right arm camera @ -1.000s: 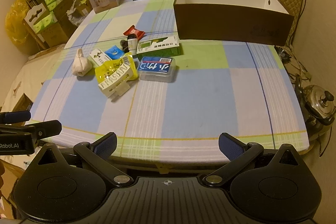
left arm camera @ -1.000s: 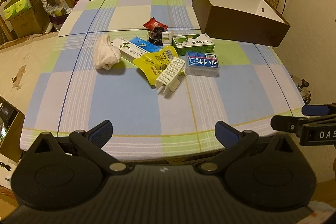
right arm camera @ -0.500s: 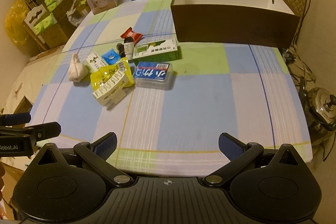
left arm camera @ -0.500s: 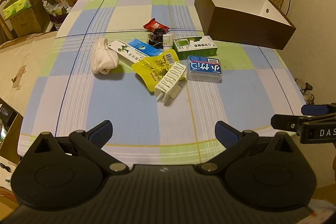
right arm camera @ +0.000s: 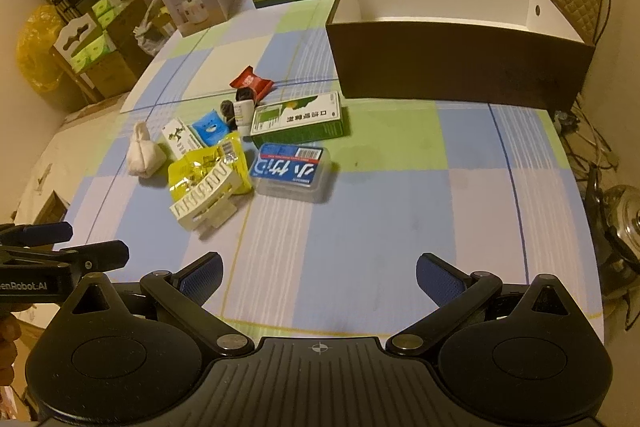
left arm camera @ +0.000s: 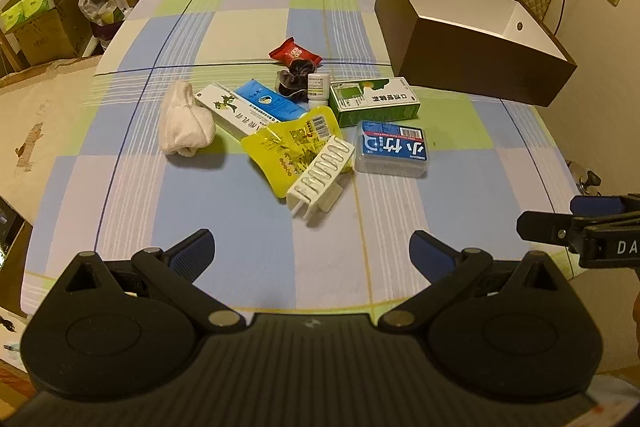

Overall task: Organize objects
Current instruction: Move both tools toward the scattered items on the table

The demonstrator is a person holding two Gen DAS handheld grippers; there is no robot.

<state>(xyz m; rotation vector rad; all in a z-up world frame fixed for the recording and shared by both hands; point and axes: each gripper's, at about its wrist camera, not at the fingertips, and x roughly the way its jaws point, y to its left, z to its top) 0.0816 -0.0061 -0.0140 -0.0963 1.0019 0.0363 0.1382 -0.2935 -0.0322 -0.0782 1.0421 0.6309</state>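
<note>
Both tools are spread wide and holding nothing: the left tool [left arm camera: 312,247] and right tool [right arm camera: 318,273] hang over the near edge of the counter [left arm camera: 240,267], well short of the pile. The stuff to sort sits in one heap, near-left of the brown box [right arm camera: 460,67], and the box looks empty as far as its inside shows.

What could go sideways, just guessing from the layout: the white clip [left arm camera: 322,173] lies on top of the yellow pouch [left arm camera: 288,143], so grabbing either one probably drags the other. The little bottle [left arm camera: 319,87] stands upright, squeezed between the scrunchie [left arm camera: 294,81] and the green carton [left arm camera: 376,101], so a wide tool going in there could tip it. The floss case [right arm camera: 290,167], on the heap's box side, is low and flat with smooth-looking plastic, so it may skid instead of lifting. The box wall is tall too, so a low carry could clip the rim.

Compared with a second ago, both views sit closer to the heap and the far cartons have slid up the frame. Nothing on the counter has moved.
</note>
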